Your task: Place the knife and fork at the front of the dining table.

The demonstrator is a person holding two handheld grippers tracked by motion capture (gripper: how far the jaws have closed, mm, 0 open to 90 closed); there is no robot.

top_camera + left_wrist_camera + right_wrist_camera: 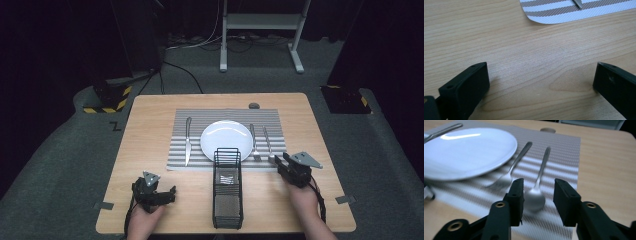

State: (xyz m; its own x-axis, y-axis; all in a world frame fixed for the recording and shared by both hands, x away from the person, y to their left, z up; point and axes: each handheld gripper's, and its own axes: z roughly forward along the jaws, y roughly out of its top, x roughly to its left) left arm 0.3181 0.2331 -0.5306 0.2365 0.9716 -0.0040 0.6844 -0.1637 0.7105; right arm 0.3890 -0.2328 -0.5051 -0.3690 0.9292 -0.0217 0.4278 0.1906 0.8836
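The spoon (535,197) is seen on the striped placemat (564,165), rightmost beside the fork (506,178); its bowl lies between the unclenched right gripper (537,195) jaws, handle pointing away; the left gripper (152,192) is held open, farther off.

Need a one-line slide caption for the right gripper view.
Right hand-held gripper, jaws open, lined up on the spoon beside fork and plate.
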